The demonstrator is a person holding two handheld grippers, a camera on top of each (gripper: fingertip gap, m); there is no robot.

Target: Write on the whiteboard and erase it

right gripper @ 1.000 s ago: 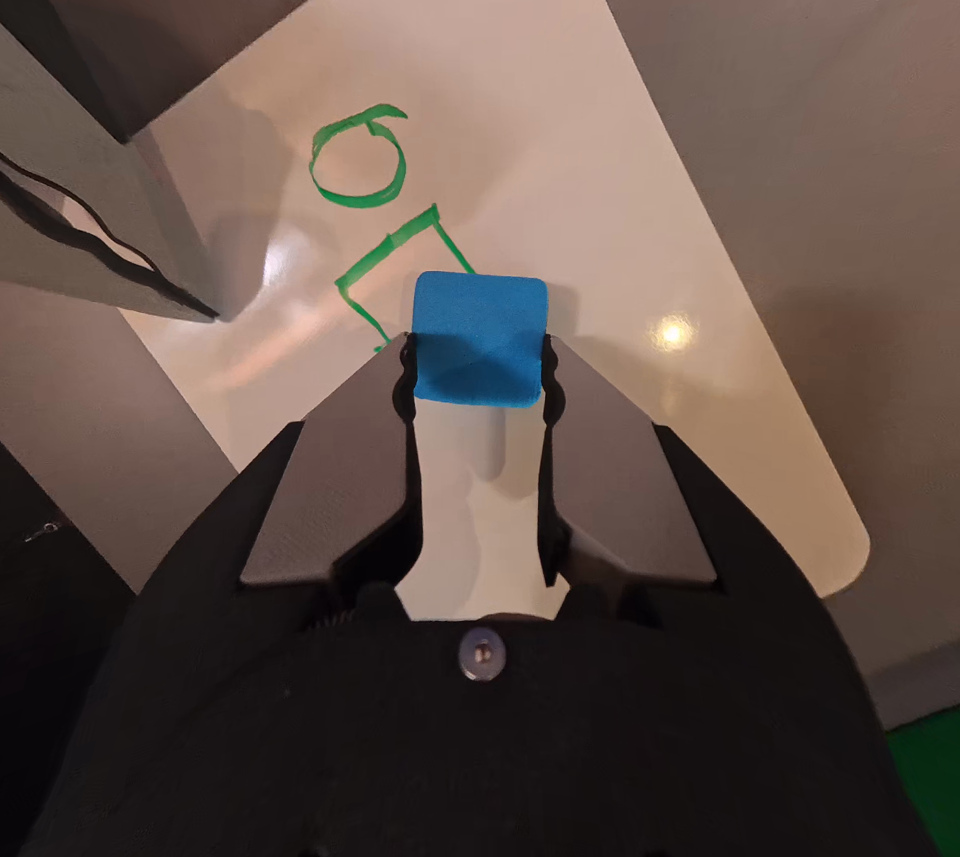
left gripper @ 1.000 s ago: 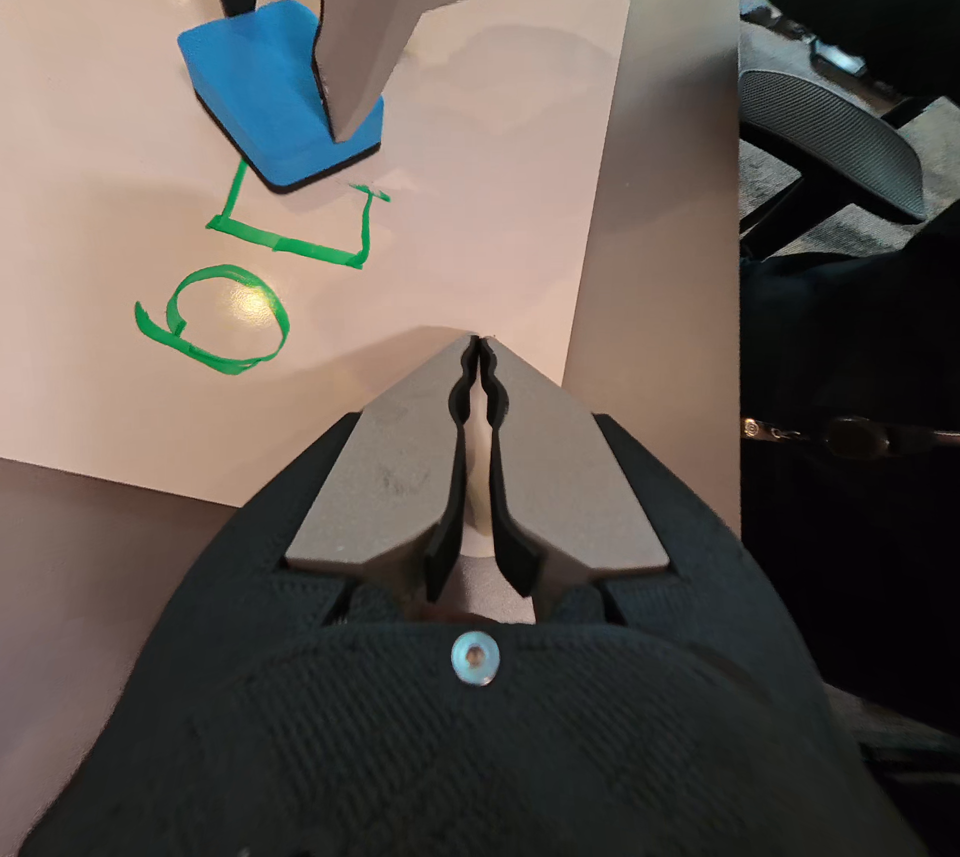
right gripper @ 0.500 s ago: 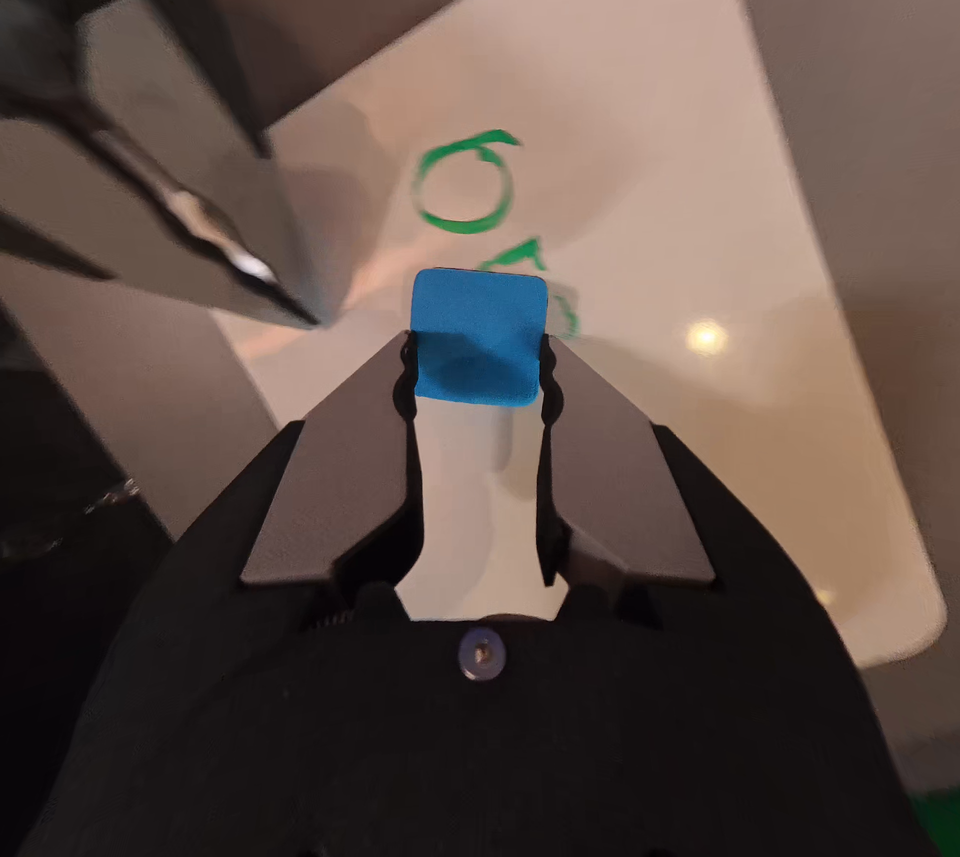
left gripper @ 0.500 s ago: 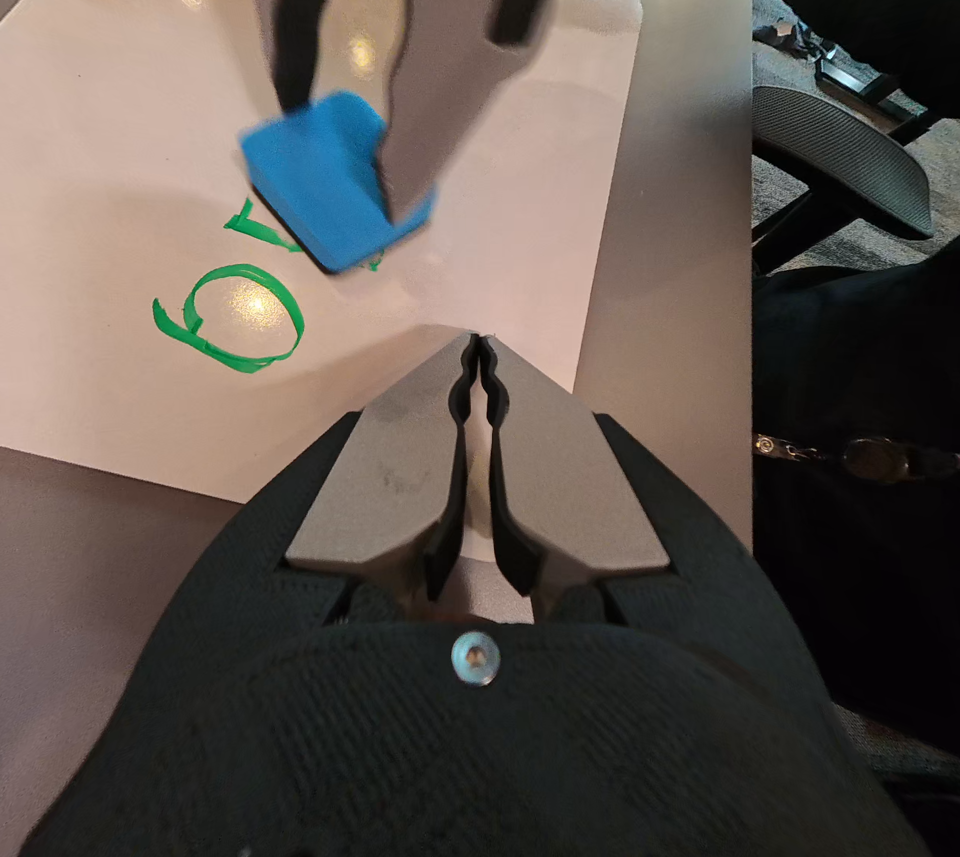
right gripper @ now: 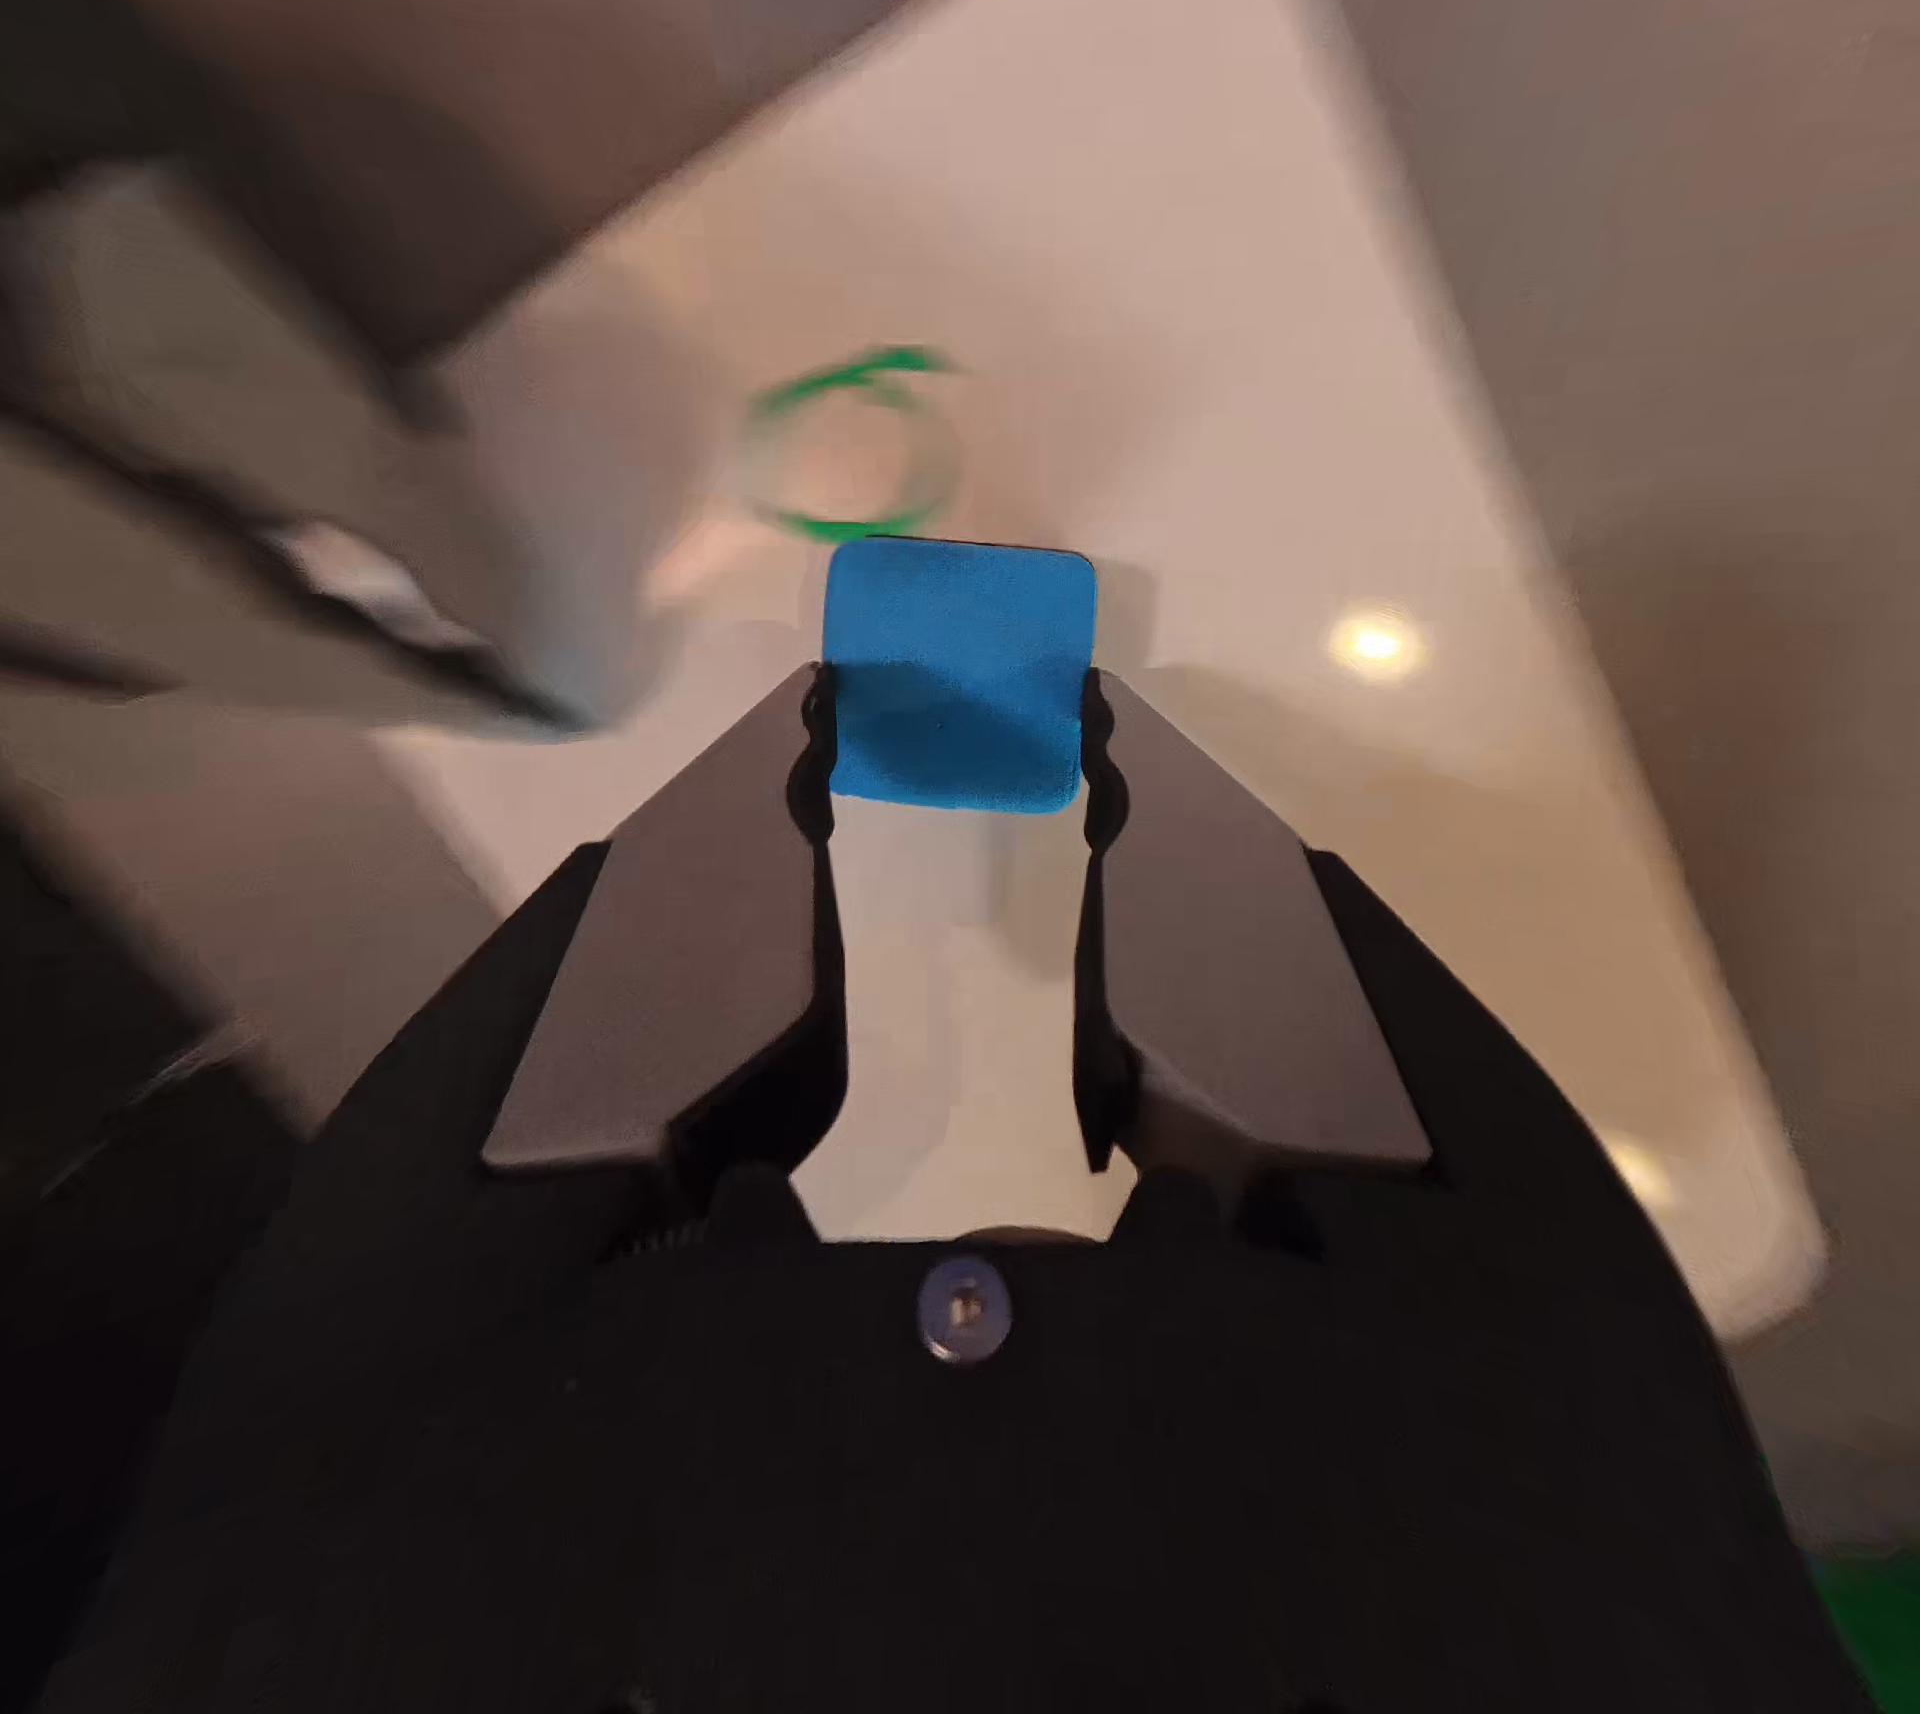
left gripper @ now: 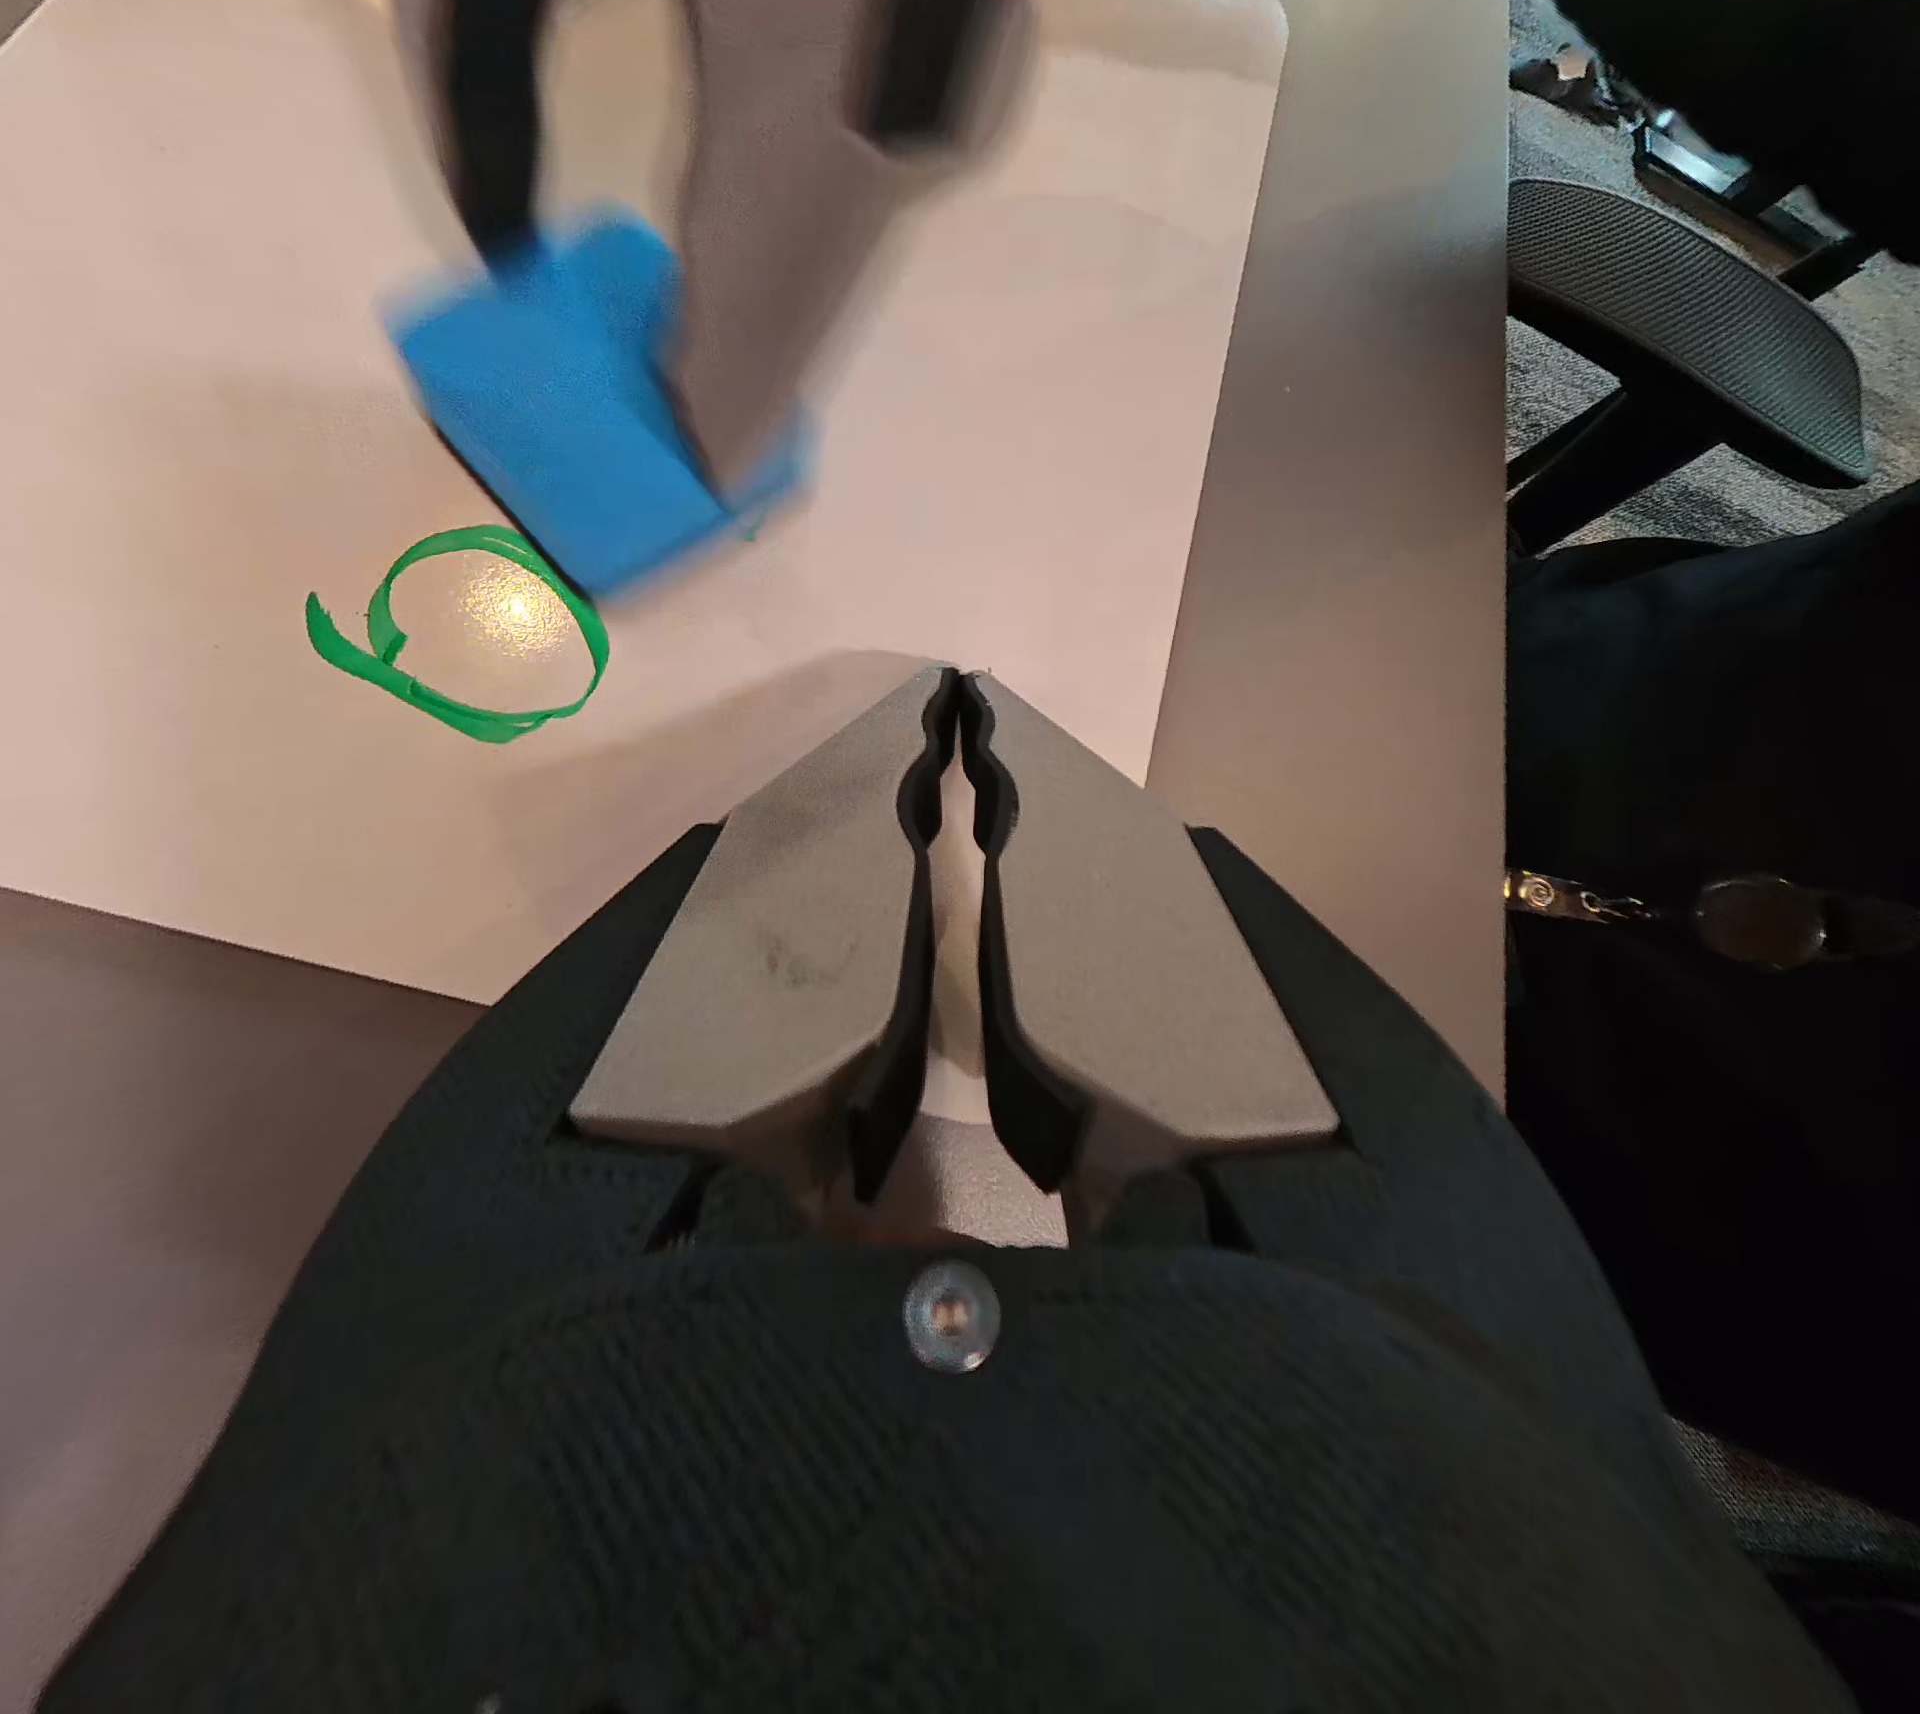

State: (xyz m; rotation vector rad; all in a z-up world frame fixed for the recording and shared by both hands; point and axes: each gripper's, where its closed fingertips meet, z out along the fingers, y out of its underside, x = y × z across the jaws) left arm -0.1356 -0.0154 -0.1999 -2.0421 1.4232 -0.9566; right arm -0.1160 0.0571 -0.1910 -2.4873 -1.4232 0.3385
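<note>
A white whiteboard lies flat on a grey table. A round green marker mark is on it; it also shows blurred in the right wrist view. My right gripper is shut on a blue eraser and presses it on the board right next to the round mark. In the left wrist view the eraser and the right gripper are motion-blurred. My left gripper is shut and empty, low over the board's near right corner.
The grey table ends at the right, with a black mesh office chair beyond the edge. A person's dark clothing with a badge clip is at the right. The left gripper shows blurred at the left of the right wrist view.
The right gripper has swept the eraser toward the round mark, wiping away the green square-shaped mark. The left gripper has stayed shut and nearly still.
</note>
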